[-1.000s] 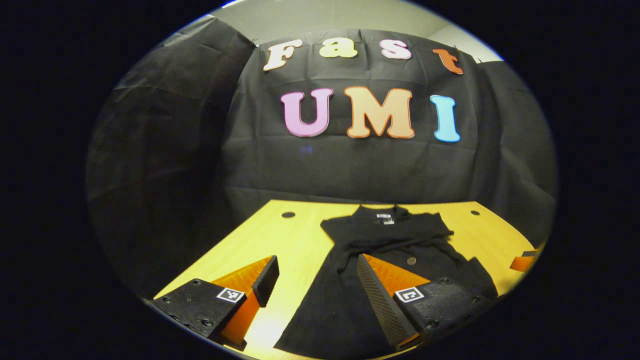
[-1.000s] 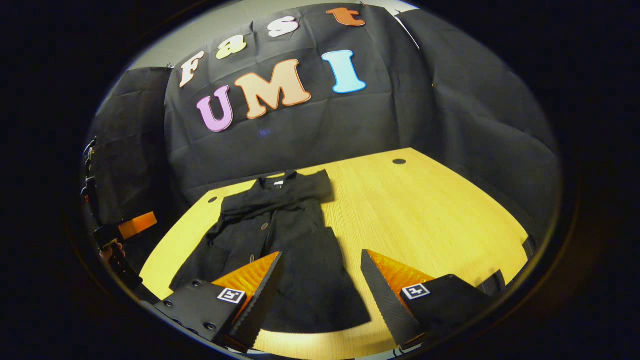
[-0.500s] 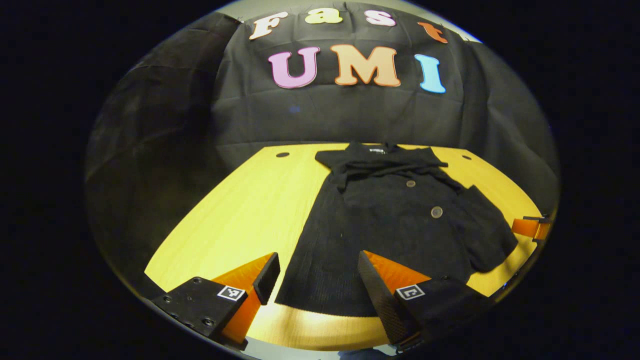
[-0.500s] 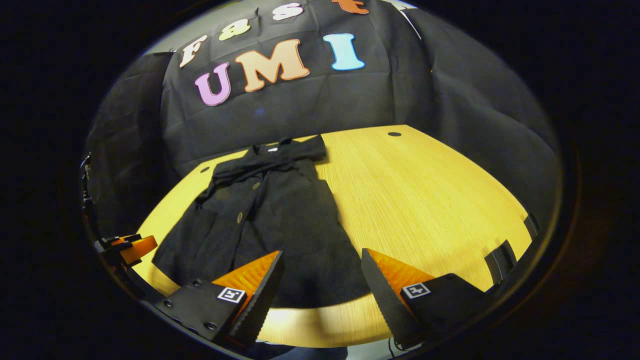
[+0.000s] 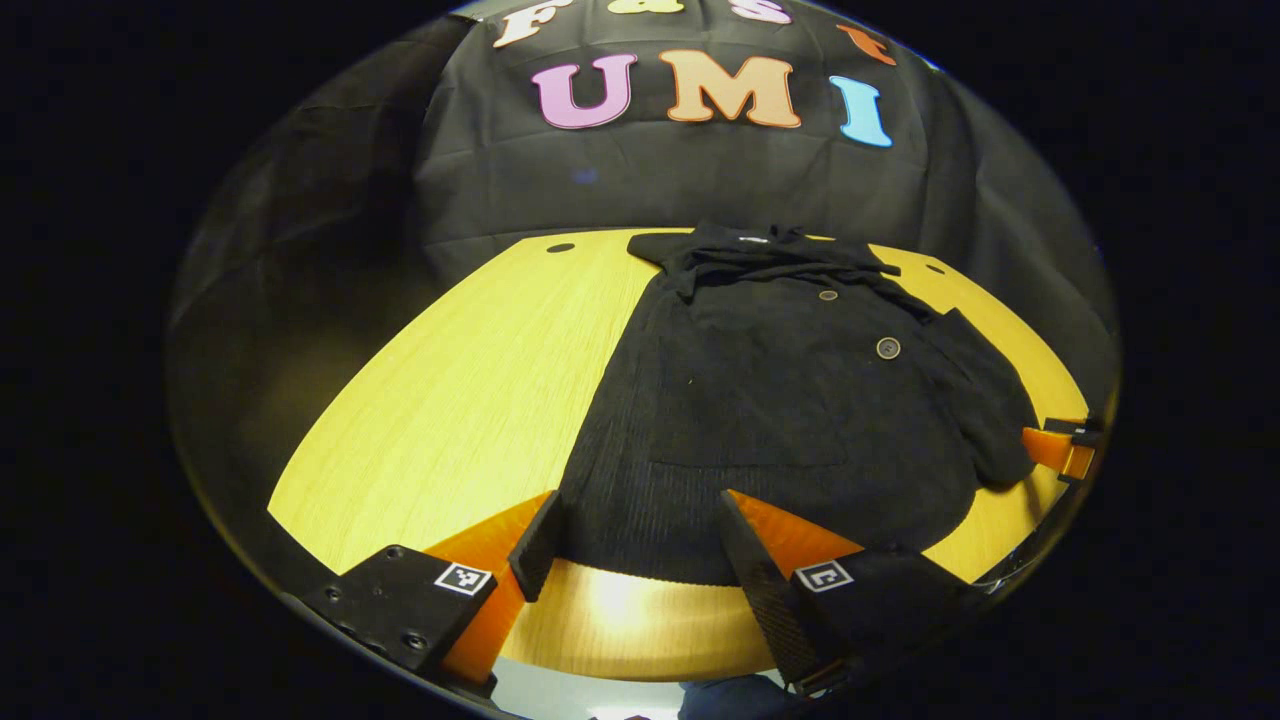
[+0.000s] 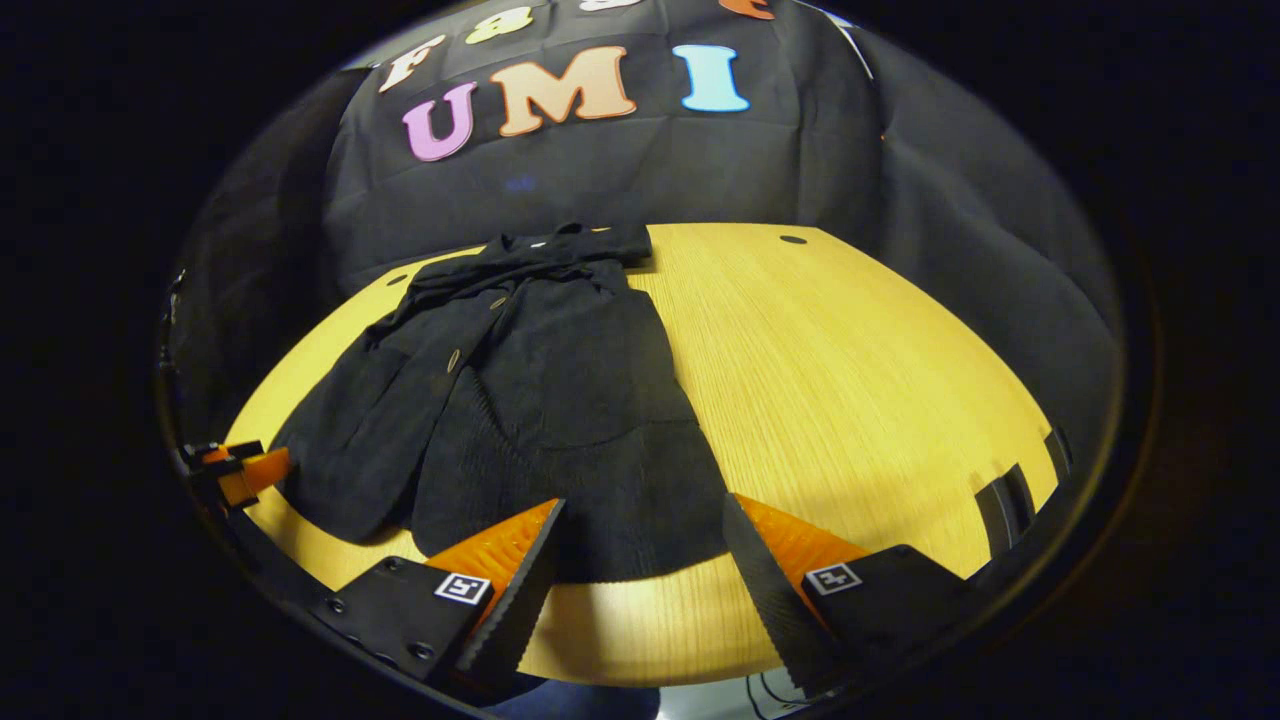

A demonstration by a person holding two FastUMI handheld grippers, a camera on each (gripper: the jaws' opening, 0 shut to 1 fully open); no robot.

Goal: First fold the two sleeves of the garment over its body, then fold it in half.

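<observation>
A light yellow wooden table (image 5: pixel 450 390) with fine straight grain fills the lower half of both views. Small dark round holes (image 6: pixel 793 240) sit near its far corners. Behind it hangs the creased black cloth wall (image 5: pixel 620 190) of the booth.

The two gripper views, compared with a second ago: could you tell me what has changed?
Both grippers rose and tipped downward: the garment sits higher in each view, its near hem now ahead of the fingertips. The left gripper and right gripper stayed open, holding nothing. The garment lies as before on the table.
</observation>
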